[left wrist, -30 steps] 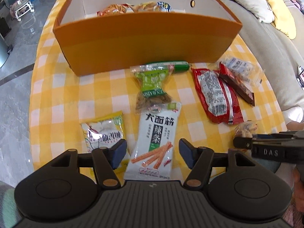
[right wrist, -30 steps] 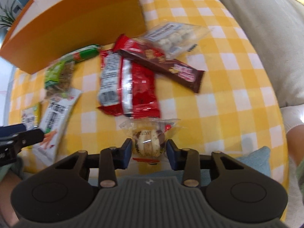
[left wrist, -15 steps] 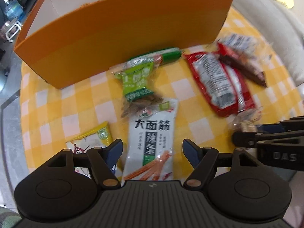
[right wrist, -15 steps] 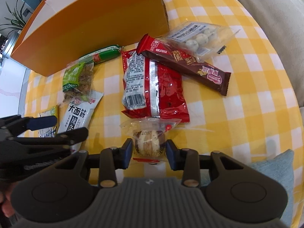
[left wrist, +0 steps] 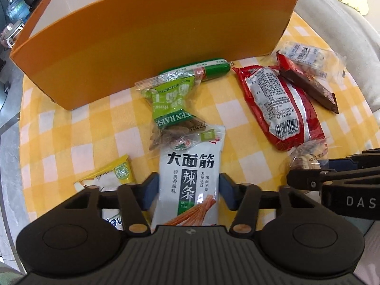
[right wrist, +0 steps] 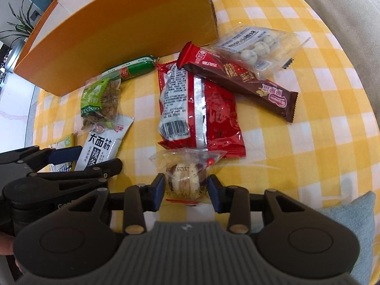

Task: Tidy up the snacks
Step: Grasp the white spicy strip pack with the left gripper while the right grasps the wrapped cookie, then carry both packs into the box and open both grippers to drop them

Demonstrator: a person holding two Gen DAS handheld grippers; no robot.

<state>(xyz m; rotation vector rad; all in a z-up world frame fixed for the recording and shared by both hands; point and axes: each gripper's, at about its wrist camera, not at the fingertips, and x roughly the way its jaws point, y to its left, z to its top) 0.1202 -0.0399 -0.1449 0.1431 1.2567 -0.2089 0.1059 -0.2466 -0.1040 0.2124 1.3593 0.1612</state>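
Observation:
Snacks lie on a yellow checked cloth before an orange box (left wrist: pixel 152 45). My left gripper (left wrist: pixel 188 191) has its pads on both sides of a white spicy-strip packet (left wrist: pixel 190 178), closing on it. My right gripper (right wrist: pixel 186 191) straddles a clear-wrapped round pastry (right wrist: pixel 186 180), with small gaps at the pads. Farther off lie a green raisin bag (left wrist: pixel 171 104), a green sausage (left wrist: pixel 209 68), a red packet (right wrist: pixel 197 109), a brown chocolate bar (right wrist: pixel 239 80) and a clear bag of white balls (right wrist: pixel 256 45).
A yellow-white packet (left wrist: pixel 106 178) lies under my left gripper's left finger. A grey sofa (left wrist: pixel 342 30) with cushions runs along the right. A blue-grey cushion (right wrist: pixel 351 216) sits at the near right. The floor drops off left of the table.
My left gripper moved forward and down over the white packet and its fingers closed in to the packet's sides. My right gripper stayed around the pastry, opening slightly.

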